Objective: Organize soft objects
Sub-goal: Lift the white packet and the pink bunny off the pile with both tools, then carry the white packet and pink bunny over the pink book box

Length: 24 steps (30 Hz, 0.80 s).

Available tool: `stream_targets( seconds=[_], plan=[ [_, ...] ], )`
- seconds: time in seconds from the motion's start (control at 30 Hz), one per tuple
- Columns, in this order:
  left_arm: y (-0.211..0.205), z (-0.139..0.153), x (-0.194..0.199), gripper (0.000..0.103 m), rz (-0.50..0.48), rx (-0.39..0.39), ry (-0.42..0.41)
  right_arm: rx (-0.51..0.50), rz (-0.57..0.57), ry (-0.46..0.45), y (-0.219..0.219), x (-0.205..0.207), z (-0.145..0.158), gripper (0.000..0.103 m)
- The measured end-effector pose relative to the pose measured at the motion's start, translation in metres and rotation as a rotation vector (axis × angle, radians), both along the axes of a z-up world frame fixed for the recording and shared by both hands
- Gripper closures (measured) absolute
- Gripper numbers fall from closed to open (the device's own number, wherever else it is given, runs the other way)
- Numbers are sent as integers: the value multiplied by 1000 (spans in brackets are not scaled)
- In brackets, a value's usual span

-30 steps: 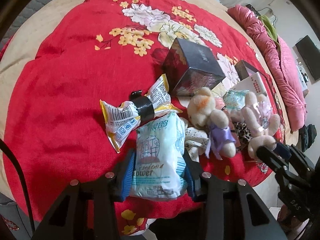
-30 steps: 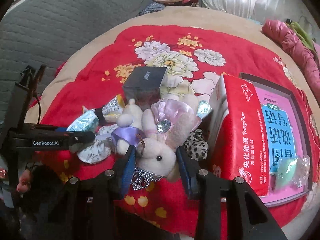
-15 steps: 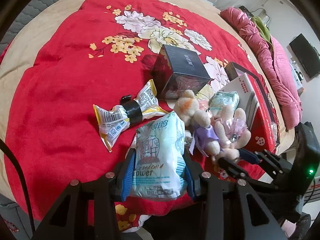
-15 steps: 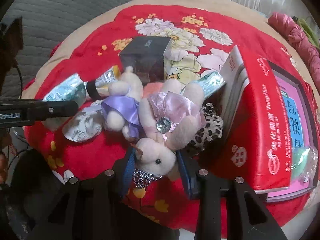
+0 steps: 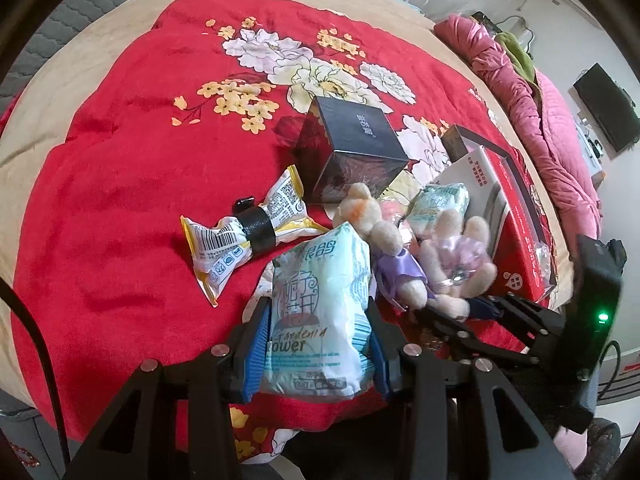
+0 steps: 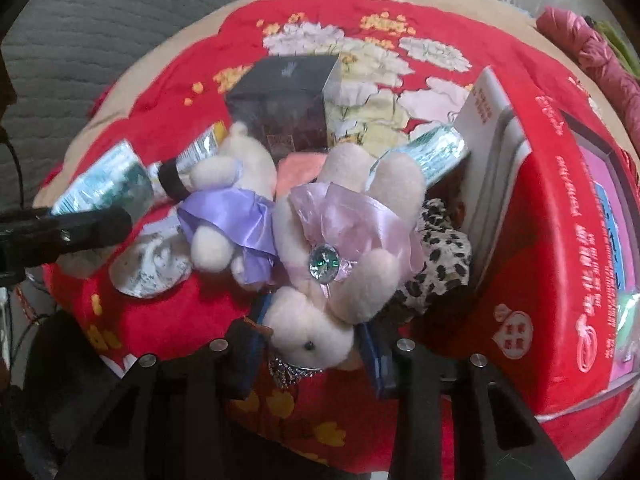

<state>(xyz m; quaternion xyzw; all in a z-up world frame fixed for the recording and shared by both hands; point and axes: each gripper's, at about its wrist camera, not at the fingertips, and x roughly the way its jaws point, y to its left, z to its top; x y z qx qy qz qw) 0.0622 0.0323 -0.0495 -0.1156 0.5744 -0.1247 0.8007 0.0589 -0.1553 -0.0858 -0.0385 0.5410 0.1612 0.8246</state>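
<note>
My left gripper [image 5: 318, 344] is shut on a pale blue tissue pack [image 5: 320, 312] held just above the red blanket. My right gripper [image 6: 310, 344] is shut on the head of a cream plush bunny with a pink bow [image 6: 340, 248]; it also shows in the left wrist view [image 5: 460, 256]. A second plush bear in a purple dress [image 6: 228, 200] lies against it on the left. Another tissue pack [image 5: 440, 204] leans behind the toys. A leopard-print cloth [image 6: 440, 256] lies under the bunny's right side.
A dark cube box [image 5: 352, 148] stands behind the toys. A yellow snack bag with a black band [image 5: 248, 232] lies left. A large red tissue carton [image 6: 552, 208] with a framed tray on top fills the right. The bed's front edge is close below both grippers.
Both grippers keep their hold. The right gripper has lifted the bunny and swung in toward the left gripper. The views have pulled back slightly from the bed.
</note>
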Motion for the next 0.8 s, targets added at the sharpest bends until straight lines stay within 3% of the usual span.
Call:
stream_targets(
  seconds=[0.17, 0.53, 0.8],
  plan=[
    [-2, 8, -1, 60, -3, 0, -13, 83, -20, -31, -11, -5, 24, 62],
    [-24, 38, -7, 60, -26, 36, -63, 143, -49, -128, -30, -19, 77, 62],
    [-60, 64, -11, 60, -74, 52, -110, 156, -126, -195, -67, -30, 112, 62]
  ],
)
